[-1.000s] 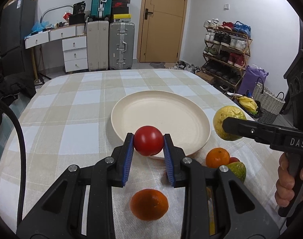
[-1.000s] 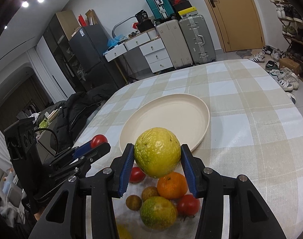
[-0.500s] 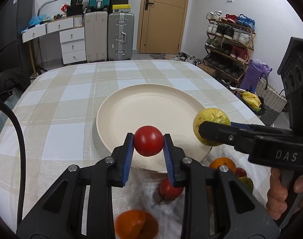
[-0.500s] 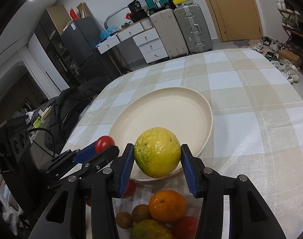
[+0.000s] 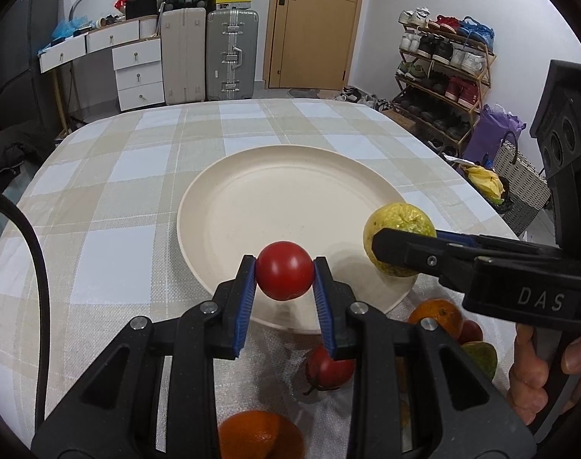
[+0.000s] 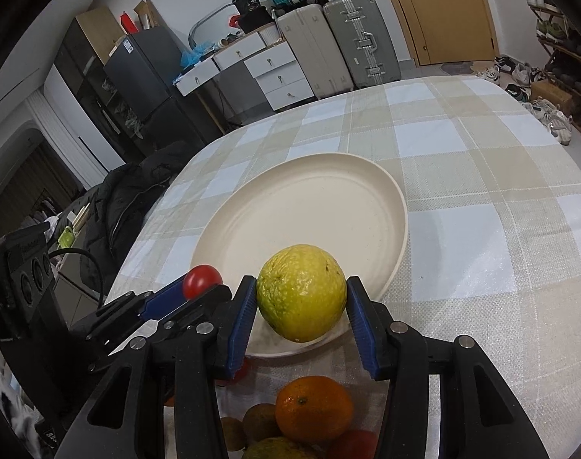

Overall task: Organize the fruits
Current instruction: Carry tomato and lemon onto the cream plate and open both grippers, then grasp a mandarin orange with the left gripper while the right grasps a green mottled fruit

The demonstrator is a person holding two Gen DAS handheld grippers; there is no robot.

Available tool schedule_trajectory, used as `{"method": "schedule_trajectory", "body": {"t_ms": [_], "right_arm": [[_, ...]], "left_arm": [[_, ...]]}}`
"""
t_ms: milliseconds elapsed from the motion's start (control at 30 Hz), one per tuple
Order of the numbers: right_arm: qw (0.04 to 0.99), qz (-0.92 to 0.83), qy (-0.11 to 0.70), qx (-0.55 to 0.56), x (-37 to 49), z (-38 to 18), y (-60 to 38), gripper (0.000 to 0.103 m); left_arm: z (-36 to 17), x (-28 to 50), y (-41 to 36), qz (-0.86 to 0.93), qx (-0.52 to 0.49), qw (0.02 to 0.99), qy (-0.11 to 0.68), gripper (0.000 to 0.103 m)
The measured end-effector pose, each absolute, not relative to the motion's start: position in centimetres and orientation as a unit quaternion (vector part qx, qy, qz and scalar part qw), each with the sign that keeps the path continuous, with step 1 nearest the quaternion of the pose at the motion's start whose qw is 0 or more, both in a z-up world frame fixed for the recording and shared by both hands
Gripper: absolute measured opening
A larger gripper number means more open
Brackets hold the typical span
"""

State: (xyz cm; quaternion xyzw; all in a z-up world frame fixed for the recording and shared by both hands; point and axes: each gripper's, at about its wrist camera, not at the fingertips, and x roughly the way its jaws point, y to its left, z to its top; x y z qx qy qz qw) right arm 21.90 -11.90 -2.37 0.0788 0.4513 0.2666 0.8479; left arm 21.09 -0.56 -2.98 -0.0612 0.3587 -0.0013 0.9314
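We are holding a red tomato [image 5: 285, 270] clamped between the blue pads of our left gripper [image 5: 285, 273], hanging just over the near rim of the cream plate [image 5: 252, 199], while our right gripper [image 6: 301, 298] is squeezing a bumpy yellow-green citrus [image 6: 301, 291] on both sides above the same near edge. Both fruits are hanging clear of the plate because, in our judgement, we are bringing them in to set down without knocking each other, the two grippers being close together. The remaining fruits, among them an orange [image 6: 314, 408] and another tomato [image 5: 328, 368], are waiting on the checked tablecloth [image 5: 110, 206] just short of the plate.
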Motion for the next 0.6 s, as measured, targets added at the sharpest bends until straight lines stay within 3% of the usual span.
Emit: {"method": "schedule_trajectory", "body": {"t_ms": [100,167,267,333,433,533,600], "right_arm": [[0.857,0.26,0.438,0.075,21.4,-1.7,-12.2,0.053],[0.86,0.265,0.429,0.084,21.2,-1.2,-12.8,0.061],[0.861,0.274,0.418,0.092,20.4,-0.4,-13.4,0.08],[0.865,0.275,0.413,0.078,19.8,0.0,-13.6,0.097],[0.877,0.269,0.395,0.06,18.4,0.9,-14.2,0.103],[0.871,0.28,0.397,0.069,17.5,1.4,-15.0,0.103],[0.868,0.279,0.403,0.077,17.1,1.7,-15.6,0.103]], "left_arm": [[-2.9,20.7,-0.5,-0.002,-0.06,0.933,0.356,0.027],[-2.8,20.2,-0.5,0.001,-0.049,0.933,0.357,0.034],[-2.3,18.9,-0.3,0.004,-0.041,0.938,0.345,0.05],[-1.8,17.7,0.0,0.003,-0.047,0.942,0.333,0.068],[-0.9,15.7,0.6,0.012,-0.05,0.947,0.318,0.09],[-0.1,14.1,1.1,0.018,-0.057,0.947,0.314,0.1],[0.5,13.0,1.4,0.019,-0.067,0.948,0.31,0.102]]}}
